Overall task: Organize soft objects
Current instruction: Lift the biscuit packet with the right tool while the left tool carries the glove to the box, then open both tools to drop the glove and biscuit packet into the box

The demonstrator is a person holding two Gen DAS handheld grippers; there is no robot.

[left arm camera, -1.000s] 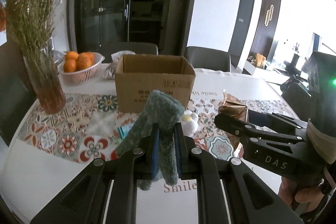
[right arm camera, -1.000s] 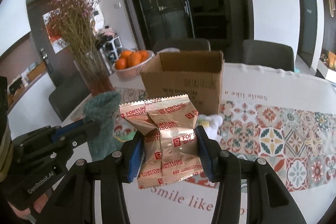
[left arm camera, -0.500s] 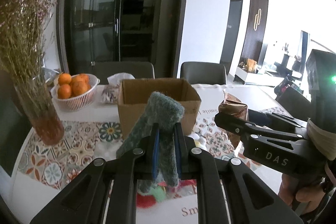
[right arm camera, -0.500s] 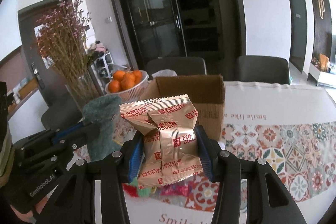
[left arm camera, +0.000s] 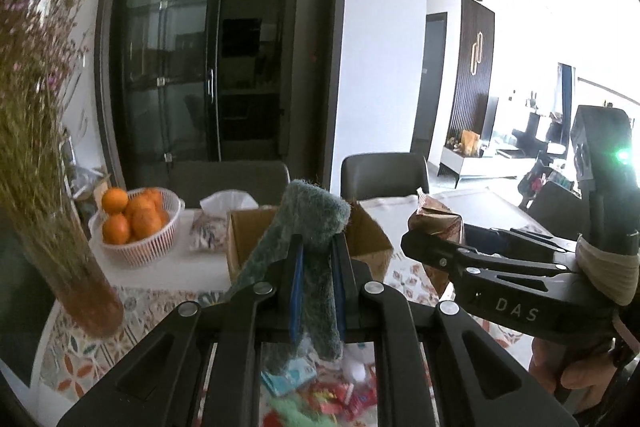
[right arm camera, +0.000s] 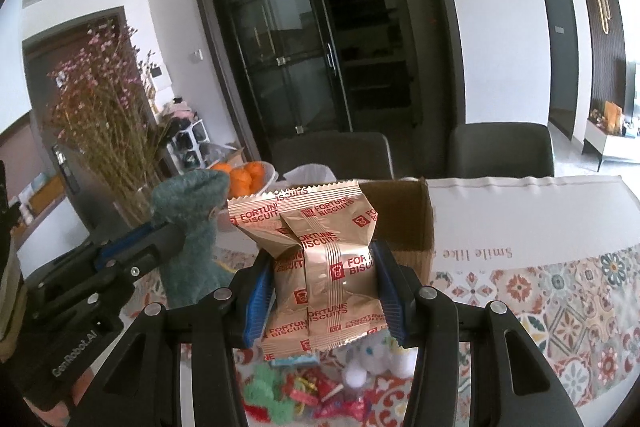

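My left gripper [left arm camera: 316, 259] is shut on a folded teal fuzzy cloth [left arm camera: 310, 223], held in the air just in front of the open cardboard box [left arm camera: 370, 239]. The cloth also shows in the right wrist view [right arm camera: 192, 227]. My right gripper [right arm camera: 322, 267] is shut on a gold Fortune Biscuits packet [right arm camera: 316, 251], held above the table before the same box [right arm camera: 408, 227]. The right gripper and packet show at the right of the left wrist view [left arm camera: 436, 219]. Small soft toys and wrappers [right arm camera: 304, 391] lie on the table below both grippers.
A white basket of oranges [left arm camera: 136, 223] and a tissue pack [left arm camera: 228, 205] stand behind the box on the left. A vase of dried flowers [left arm camera: 60, 227] stands at the left. Dark chairs [right arm camera: 500, 151] line the far side of the patterned tablecloth [right arm camera: 560, 307].
Both grippers have risen and moved forward with their loads, so the box sits lower and closer. The toys and wrappers on the table have come into view beneath them.
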